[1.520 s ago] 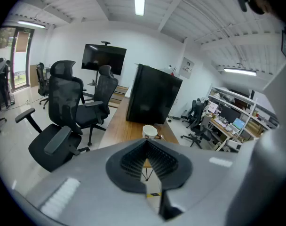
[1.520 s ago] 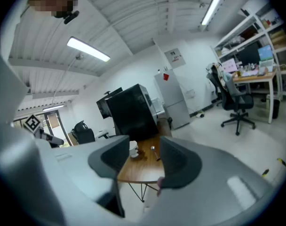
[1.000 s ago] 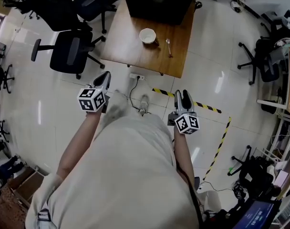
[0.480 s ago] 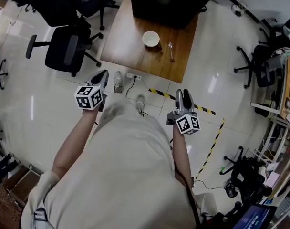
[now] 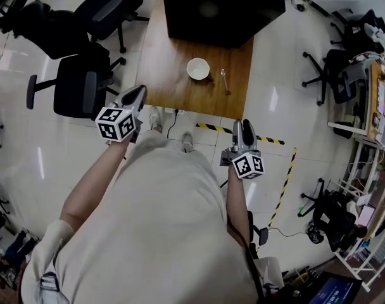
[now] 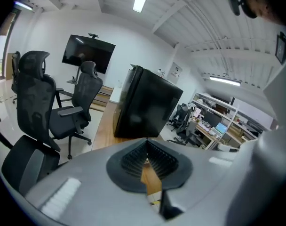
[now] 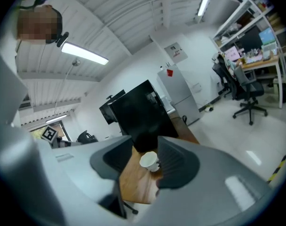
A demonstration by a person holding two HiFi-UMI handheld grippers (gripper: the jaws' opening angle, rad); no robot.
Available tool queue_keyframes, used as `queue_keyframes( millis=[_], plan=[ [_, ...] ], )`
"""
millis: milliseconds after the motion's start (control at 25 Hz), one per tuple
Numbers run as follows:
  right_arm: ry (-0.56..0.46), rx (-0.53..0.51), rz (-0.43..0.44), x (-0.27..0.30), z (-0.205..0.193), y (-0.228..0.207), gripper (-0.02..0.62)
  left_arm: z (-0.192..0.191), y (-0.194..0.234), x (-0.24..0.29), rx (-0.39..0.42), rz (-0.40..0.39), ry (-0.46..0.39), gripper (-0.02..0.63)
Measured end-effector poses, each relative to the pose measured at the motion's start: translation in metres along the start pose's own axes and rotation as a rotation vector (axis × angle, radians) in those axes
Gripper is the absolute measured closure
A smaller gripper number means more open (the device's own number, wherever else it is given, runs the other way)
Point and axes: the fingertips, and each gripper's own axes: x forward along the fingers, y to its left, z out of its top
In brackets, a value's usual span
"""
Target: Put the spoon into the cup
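Note:
A white cup [image 5: 197, 68] stands on the wooden table [image 5: 170, 75], with a metal spoon [image 5: 224, 80] lying just right of it. Both grippers hang over the floor short of the table's near edge, apart from cup and spoon. My left gripper [image 5: 135, 95] has its jaws together and holds nothing; in the left gripper view [image 6: 146, 144] only a sliver of table shows between the pads. My right gripper [image 5: 245, 127] is open, its jaws closing with nothing between them. The right gripper view [image 7: 146, 144] frames the cup [image 7: 149, 160] far ahead on the table [image 7: 133, 180].
A big black box [image 5: 221, 8] fills the table's far end, behind the cup. Office chairs [image 5: 78, 84] stand left of the table, and more chairs [image 5: 325, 68] at the right. Yellow-black tape [image 5: 268, 140] and a cable [image 5: 173, 122] lie on the floor.
The person has stepped toward the table, so both grippers are nearer its front edge. The left gripper moved further than the right. The right jaws look a little narrower.

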Motion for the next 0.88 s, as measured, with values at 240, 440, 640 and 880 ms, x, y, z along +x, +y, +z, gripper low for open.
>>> queue_keyframes(
  millis=[240,440,640,880],
  plan=[
    [0.027,-0.095,-0.097,0.021,-0.003,0.023,0.431,0.043,0.028,0.015,0.110,-0.069,-0.031,0.603],
    [0.079,-0.165,-0.162,0.026,-0.014,0.042,0.431,0.048,0.020,0.023,0.203,-0.165,-0.052,0.602],
    [0.122,-0.209,-0.225,0.022,-0.025,0.053,0.448,0.041,0.018,0.028,0.222,-0.208,-0.064,0.601],
    [0.152,-0.229,-0.266,0.017,-0.031,0.060,0.457,0.038,0.022,0.037,0.236,-0.244,-0.027,0.602]
  ],
)
